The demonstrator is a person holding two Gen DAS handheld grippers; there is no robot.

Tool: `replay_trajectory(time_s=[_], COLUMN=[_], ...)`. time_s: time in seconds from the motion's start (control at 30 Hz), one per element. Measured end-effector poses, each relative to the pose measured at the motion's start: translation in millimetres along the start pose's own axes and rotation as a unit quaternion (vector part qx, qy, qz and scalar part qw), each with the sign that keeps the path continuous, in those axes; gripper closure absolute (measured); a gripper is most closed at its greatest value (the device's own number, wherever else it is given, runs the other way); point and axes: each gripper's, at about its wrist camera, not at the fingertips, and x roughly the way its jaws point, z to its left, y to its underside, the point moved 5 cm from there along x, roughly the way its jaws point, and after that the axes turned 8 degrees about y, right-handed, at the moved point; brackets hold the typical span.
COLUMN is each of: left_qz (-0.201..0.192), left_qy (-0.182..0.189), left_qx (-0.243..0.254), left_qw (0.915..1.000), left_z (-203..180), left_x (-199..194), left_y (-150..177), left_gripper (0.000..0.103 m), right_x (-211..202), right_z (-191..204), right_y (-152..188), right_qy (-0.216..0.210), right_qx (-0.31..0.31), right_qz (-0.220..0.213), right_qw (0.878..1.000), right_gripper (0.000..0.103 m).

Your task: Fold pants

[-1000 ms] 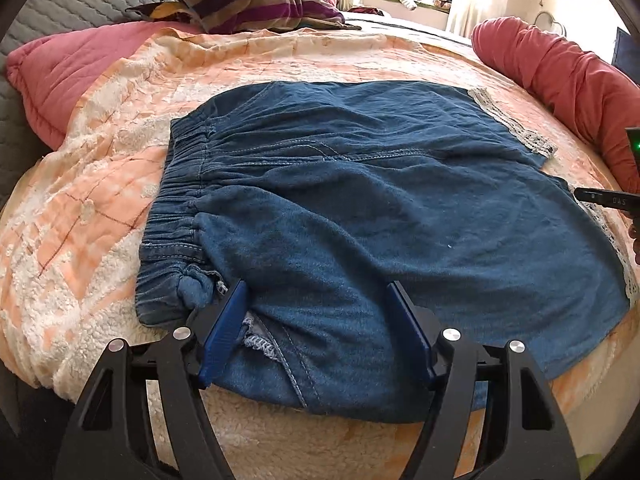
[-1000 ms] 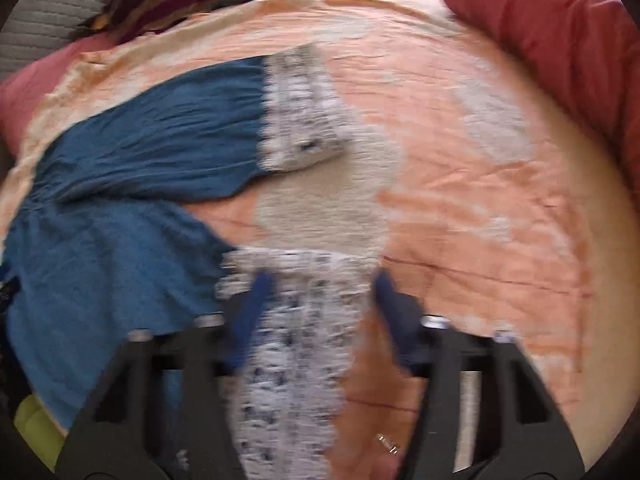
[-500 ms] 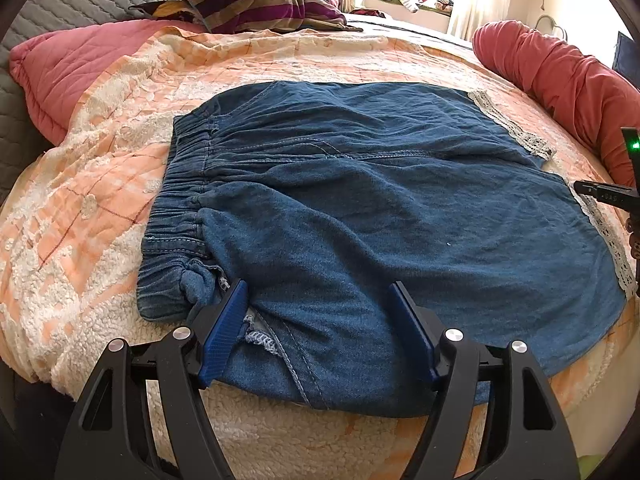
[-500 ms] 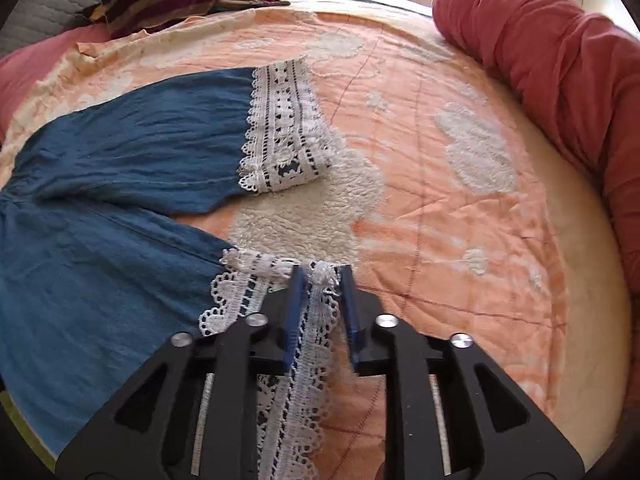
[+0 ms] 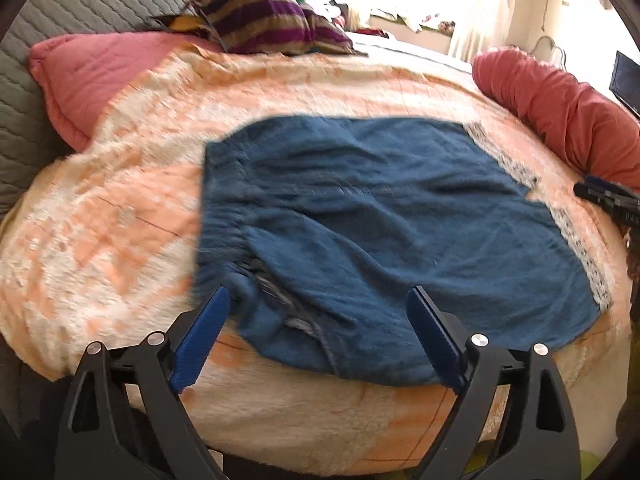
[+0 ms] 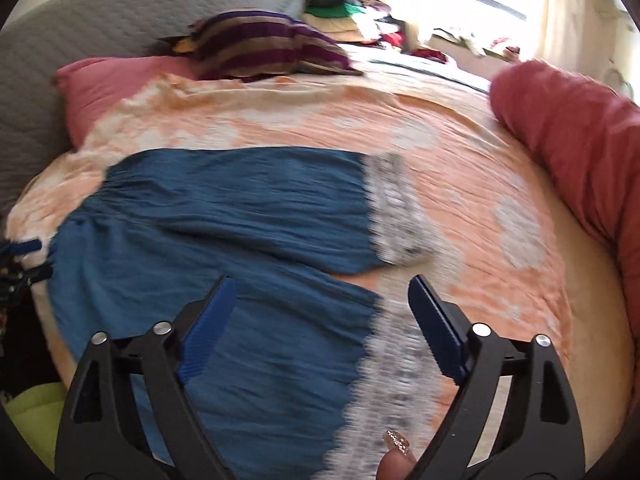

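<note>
Pants (image 5: 392, 220) lie flat on the bed, ahead of and beneath both grippers — left gripper (image 5: 318, 336) and right gripper (image 6: 320, 326) opening, nothing pinched. Spreading looks finished — next, regrasp an edge to fold.

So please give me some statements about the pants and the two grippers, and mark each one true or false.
1. The blue pants lie spread on the orange blanket. True.
2. The right gripper pinches the lace hem. False: its jaws are opening, clear of the lace.
3. The left gripper is near the waistband end. True.
4. The striped pillow lies on the pants. False: it lies far behind them.
</note>
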Motion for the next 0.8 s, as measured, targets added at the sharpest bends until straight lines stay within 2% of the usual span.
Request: replay_trajectory(time_s=[0.2, 0.37, 0.57, 0.8], left_qz=[-0.024, -0.03, -0.032, -0.019], left_qy=[-0.007, -0.019, -0.031, -0.043], left_qx=[-0.017, -0.045, -0.059, -0.065], left_qw=[0.9996, 0.9984, 0.9973, 0.9968], left_z=[24, 54, 81, 105], left_x=[-18, -16, -4, 26], left_y=[-16, -31, -53, -83], left_gripper=[0.011, 0.011, 0.011, 0.011], right_x=[7, 22, 46, 85], right_z=[53, 83, 106, 126], right_y=[-14, -32, -57, -80], right_qy=[-0.03, -0.041, -0.047, -0.05], right_qx=[-0.052, -0.078, -0.093, -0.106], right_qz=[-0.006, -0.007, -0.011, 0.003], right_qw=[0.998, 0.996, 0.994, 0.993], right_gripper=[0.012, 0.011, 0.011, 0.01])
